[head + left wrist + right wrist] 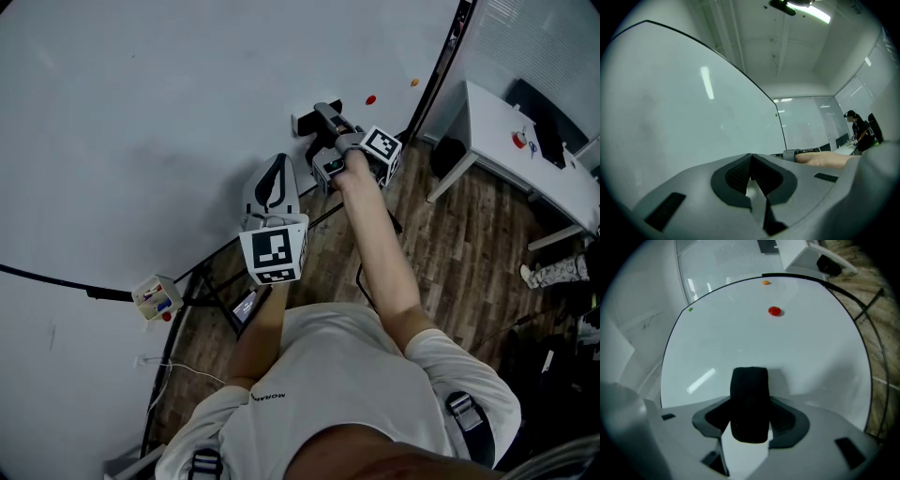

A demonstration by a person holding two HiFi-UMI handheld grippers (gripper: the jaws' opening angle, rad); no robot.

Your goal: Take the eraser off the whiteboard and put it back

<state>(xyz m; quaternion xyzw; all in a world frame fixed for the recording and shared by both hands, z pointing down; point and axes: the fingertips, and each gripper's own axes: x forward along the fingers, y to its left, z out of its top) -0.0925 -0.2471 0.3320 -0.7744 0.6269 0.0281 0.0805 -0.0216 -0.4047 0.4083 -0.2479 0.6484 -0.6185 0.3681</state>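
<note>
The left gripper (751, 168) is nearest the person's chest. It hangs back from the work, and its jaws are clenched on nothing, the 2 dark pads meeting in its own view. It has no part in the task at this point.

Further out, the person's right arm (380, 234) reaches toward the board with the right gripper (750, 420) at its end. Its jaws are spread wide and grasp the eraser (750, 399), a black block standing upright between the pads and sticking out past them.

The eraser's far end is right at the whiteboard (806, 352) and throws a soft shadow on it. Whether it touches the surface I cannot tell. The board around it looks clean. Higher up are 2 small round magnets, the red magnet (774, 311) nearer and the orange magnet (766, 282) close to the frame.

Beyond the board's edge are the wood floor (459, 253) and a white desk (506, 141).

As for progress, the grasp is made and looks firm. With the eraser this close to the board, it is either just coming off or about to go back on, and the pictures do not say which. Either way, the eraser must end up seated on the board, and then the right jaws must let go.
</note>
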